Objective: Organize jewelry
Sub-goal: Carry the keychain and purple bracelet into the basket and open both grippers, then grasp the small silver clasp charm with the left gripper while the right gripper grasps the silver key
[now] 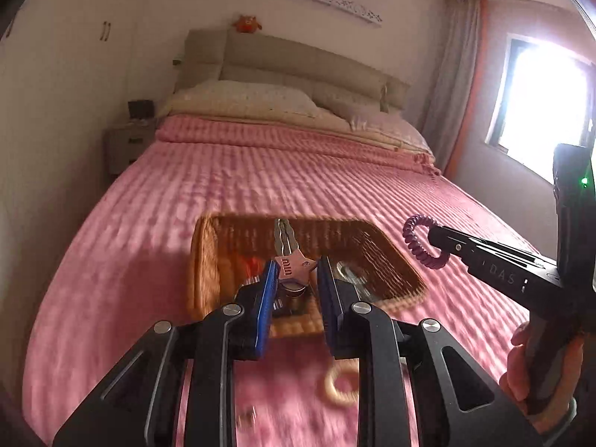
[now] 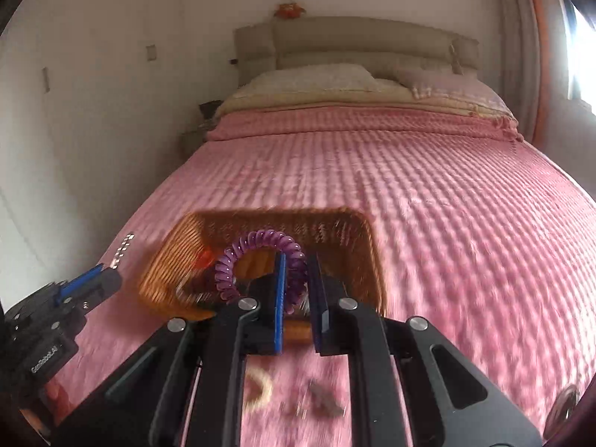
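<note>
Left gripper (image 1: 297, 279) pinching a star clip (image 1: 294, 266), right gripper (image 2: 296, 290) pinching a purple coil (image 2: 260, 264), both above the basket (image 1: 203, 260).

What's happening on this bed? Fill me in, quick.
A person is sorting jewelry into a wicker basket on the pink bedspread. The left gripper grips a pink star hair clip over the basket; the right gripper carries a purple spiral hair tie. A cream ring lies loose on the bedspread nearby.
</note>
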Tool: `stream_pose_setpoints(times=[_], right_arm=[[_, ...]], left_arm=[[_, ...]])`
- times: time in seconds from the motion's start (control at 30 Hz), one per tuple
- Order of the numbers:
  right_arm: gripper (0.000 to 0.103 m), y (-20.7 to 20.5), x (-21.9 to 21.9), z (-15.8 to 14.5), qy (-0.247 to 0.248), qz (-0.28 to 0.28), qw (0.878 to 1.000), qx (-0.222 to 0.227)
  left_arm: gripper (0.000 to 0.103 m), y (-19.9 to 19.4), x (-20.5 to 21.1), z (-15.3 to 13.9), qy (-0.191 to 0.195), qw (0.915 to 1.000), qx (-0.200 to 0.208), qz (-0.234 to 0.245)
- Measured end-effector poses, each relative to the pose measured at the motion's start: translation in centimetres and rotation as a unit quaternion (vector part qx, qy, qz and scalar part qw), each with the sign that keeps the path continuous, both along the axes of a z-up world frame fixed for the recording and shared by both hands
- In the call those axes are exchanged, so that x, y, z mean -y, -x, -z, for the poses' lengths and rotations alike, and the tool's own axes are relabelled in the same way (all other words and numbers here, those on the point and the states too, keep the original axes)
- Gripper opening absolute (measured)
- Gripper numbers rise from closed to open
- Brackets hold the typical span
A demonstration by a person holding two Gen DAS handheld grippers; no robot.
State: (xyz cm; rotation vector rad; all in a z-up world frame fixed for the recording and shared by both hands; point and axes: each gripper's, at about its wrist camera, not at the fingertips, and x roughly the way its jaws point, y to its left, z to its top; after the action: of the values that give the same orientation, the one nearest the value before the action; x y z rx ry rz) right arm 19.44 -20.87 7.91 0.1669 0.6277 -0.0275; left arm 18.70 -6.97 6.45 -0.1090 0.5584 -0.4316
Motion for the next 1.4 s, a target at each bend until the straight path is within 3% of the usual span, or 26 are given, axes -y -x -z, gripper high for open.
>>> stream_pose_setpoints(times=[0.3, 0.5, 0.67, 0.8, 1.2, 1.4], right_arm=[[0.010, -9.5, 1.6, 5.4, -0.025, 0.022, 0.995, -0.093], [0.010, -11.3, 2.1, 9.1, -0.029, 0.029, 0.989, -0.139], [0.011, -11.4, 2.2, 9.7, -0.036, 0.030, 0.988, -0.146], [0.021, -10.4, 2.4, 8.7, -0.043, 0.025, 0.990, -0.135], [0.023, -1.3, 1.8, 2.9, -0.048, -0.016, 0.996, -0.068], [0.023, 4.0, 1.8, 4.3, -0.031, -0.022, 0.997, -0.064]], left_arm=[[0.021, -7.8, 1.4, 4.2, -0.012, 0.9987, -0.049, -0.004], [0.021, -8.9, 1.3, 6.2, -0.021, 0.9973, -0.070, 0.003], [0.023, -8.8, 1.2, 6.4, -0.023, 0.9967, -0.078, 0.004], [0.037, -7.6, 0.9, 5.1, -0.022, 0.9979, -0.061, 0.003], [0.042, 0.6, -2.2, 0.4, 0.009, 0.9998, -0.013, 0.009], [0.042, 4.7, -4.2, 1.8, 0.007, 0.9998, -0.019, 0.008]])
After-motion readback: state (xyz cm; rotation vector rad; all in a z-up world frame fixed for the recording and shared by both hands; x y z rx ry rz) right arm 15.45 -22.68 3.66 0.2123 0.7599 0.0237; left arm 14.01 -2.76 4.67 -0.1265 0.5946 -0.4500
